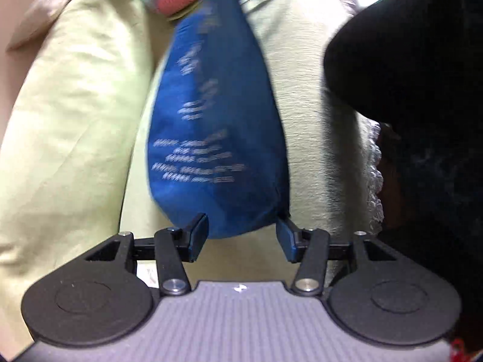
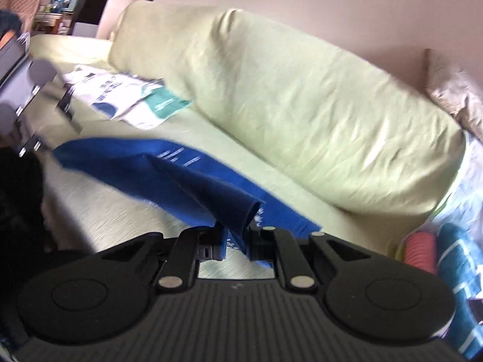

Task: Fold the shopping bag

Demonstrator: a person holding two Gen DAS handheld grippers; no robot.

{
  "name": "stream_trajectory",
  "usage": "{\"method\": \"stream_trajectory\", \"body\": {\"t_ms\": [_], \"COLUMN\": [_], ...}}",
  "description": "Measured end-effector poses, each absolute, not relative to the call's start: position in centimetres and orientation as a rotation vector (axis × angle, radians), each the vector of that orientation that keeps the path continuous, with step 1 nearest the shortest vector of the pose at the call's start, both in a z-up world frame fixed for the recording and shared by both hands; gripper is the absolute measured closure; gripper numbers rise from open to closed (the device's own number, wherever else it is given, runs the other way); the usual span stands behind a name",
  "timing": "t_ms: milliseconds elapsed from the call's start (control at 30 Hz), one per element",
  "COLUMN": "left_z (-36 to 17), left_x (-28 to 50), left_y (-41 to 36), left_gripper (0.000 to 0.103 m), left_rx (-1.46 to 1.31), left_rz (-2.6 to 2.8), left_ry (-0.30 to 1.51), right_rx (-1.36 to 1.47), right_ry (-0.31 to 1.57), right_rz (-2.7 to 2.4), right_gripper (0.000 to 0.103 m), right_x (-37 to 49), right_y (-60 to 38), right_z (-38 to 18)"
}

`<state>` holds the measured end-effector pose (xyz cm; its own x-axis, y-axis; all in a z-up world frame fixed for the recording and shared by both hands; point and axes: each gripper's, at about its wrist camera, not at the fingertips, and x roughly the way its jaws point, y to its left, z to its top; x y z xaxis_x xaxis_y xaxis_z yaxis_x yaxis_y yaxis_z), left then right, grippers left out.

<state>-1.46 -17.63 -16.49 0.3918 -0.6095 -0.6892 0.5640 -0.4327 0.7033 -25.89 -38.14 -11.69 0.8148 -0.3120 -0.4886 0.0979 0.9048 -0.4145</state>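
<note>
My right gripper (image 2: 234, 241) pinched the bag (image 2: 181, 181) above the sofa (image 2: 302, 105); left gripper (image 1: 241, 238) gaped wide around its end; folding barely begun.

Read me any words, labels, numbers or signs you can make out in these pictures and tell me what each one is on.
None can be quoted as it reads.
Blue shopping bag: several lines of white print, smeared by motion blur, unreadable.
White bag lying on the sofa seat: dark print, too small and blurred to read.
Teal item beside it: a white mark, too small to tell.
Gripper bodies: one tiny white mark each, not legible.
</note>
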Motion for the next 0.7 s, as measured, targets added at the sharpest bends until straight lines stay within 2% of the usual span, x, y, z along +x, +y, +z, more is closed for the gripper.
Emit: {"method": "stream_trajectory", "body": {"t_ms": [33,67,100,267,500,633,700], "left_z": [-16.8,-17.1,-16.8,-10.8,2.1,5.7,6.5], "left_x": [-1.3,-1.2,-1.0,0.7,5.0,8.0,10.8], "left_y": [-17.8,-18.0,-18.2,-17.4,-15.0,-17.2,-20.4], "left_gripper": [0.062,0.098,0.101,0.101,0.1,0.099,0.099], "left_rx": [1.545,1.558,1.55,1.337,0.906,0.778,0.725], "left_rz": [-1.322,-1.329,-1.329,-1.34,-1.312,-1.298,-1.295], "left_ry": [-0.055,-0.068,-0.062,-0.012,0.014,0.032,0.125], "right_rx": [-0.366,-0.347,-0.328,-0.295,-0.215,-0.199,-0.13], "right_ry": [0.56,0.538,0.517,0.446,0.281,0.279,0.339], "right_rz": [-0.234,-0.244,-0.254,-0.282,-0.281,-0.301,-0.333], "right_gripper": [0.094,0.094,0.094,0.095,0.096,0.096,0.095], "right_x": [-25.7,-25.4,-25.2,-24.4,-25.4,-23.2,-20.2], "right_y": [-38.5,-39.0,-39.4,-40.1,-41.4,-43.3,-46.1], "right_z": [-10.8,-9.9,-9.1,-6.3,3.3,6.9,7.9]}}
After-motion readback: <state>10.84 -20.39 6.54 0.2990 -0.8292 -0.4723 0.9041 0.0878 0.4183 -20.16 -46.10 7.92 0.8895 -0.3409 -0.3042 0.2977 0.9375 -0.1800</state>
